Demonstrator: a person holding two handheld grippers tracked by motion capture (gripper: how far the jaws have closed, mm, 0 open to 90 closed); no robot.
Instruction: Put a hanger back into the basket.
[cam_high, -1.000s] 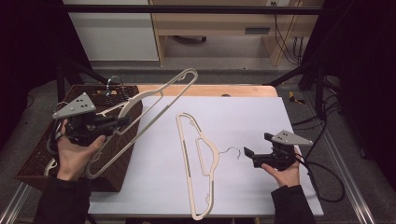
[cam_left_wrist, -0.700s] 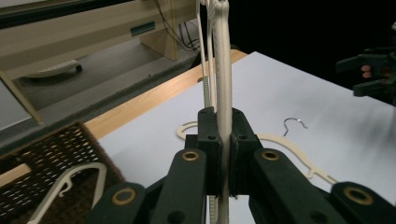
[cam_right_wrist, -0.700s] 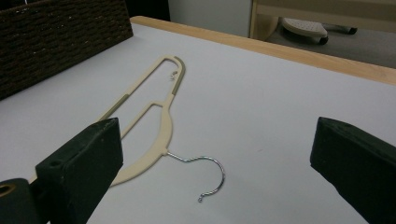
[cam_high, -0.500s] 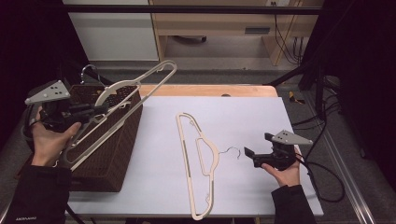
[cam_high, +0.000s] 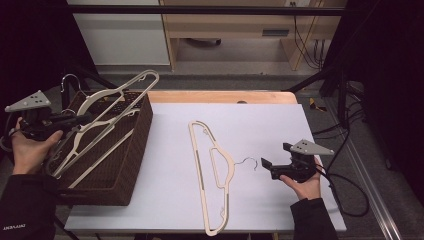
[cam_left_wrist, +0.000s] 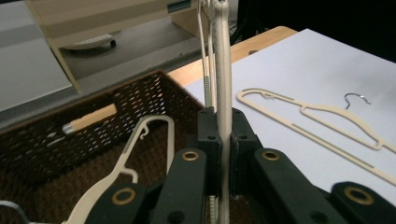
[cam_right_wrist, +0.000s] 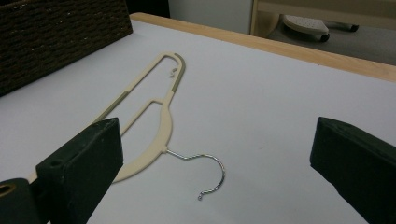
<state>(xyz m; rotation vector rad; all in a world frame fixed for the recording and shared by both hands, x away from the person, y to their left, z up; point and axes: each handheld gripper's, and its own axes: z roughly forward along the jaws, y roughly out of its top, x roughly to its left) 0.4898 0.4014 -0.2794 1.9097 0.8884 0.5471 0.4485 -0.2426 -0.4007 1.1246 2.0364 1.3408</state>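
High view: left tool (cam_high: 75, 120) clamped on cream hanger (cam_high: 107, 112) w/ metal hook; right tool (cam_high: 266, 166) wide open, empty

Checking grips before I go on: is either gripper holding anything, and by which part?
The left gripper is shut on a cream hanger, on one of its thin bars, over the basket. The right gripper is open, holding nothing.
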